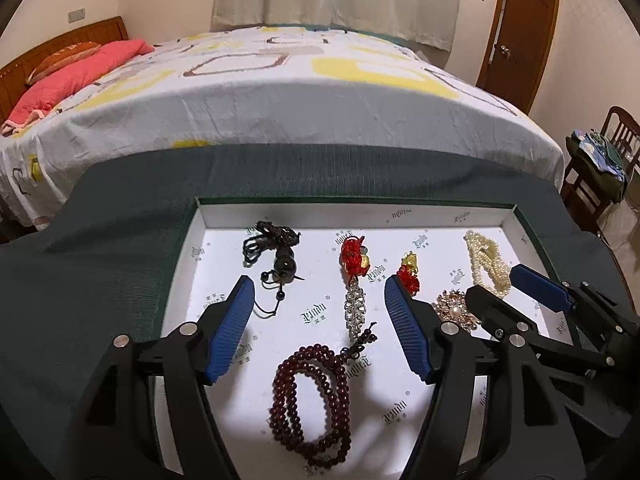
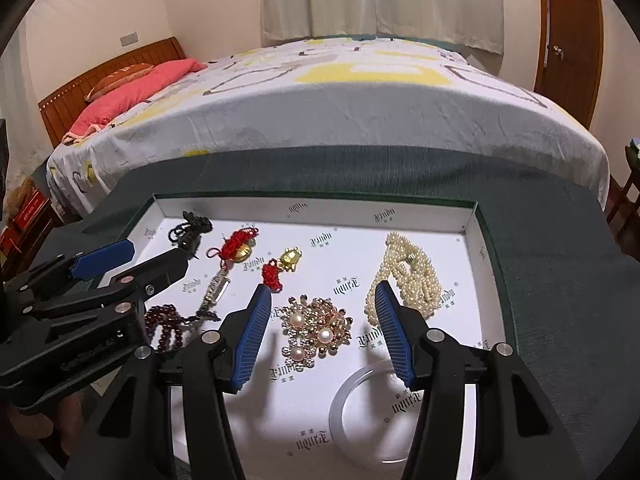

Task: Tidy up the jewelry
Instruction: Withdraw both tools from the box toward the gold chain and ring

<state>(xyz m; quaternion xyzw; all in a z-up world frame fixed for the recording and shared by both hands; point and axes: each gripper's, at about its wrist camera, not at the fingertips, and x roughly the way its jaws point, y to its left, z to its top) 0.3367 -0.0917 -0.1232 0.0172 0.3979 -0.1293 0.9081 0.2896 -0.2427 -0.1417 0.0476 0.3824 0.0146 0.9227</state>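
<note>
A white-lined box (image 1: 352, 210) (image 2: 320, 204) holds jewelry. In the left wrist view lie a dark red bead necklace (image 1: 312, 396), a black cord pendant (image 1: 276, 256), a red knot charm with a crystal strip (image 1: 354, 280), a gold-and-red charm (image 1: 409, 270), a pearl brooch (image 1: 454, 310) and a pearl strand (image 1: 486, 264). My left gripper (image 1: 320, 296) is open and empty above the crystal strip. My right gripper (image 2: 324, 300) is open and empty above the pearl brooch (image 2: 318, 330), with the pearl strand (image 2: 412, 276) and a clear bangle (image 2: 360, 412) close by.
The box sits on a dark green cloth (image 1: 100, 280) over a table. A bed (image 1: 280, 92) with a patterned sheet and pink pillow stands behind. A wooden door (image 1: 520, 32) and a chair (image 1: 600, 164) are at the right.
</note>
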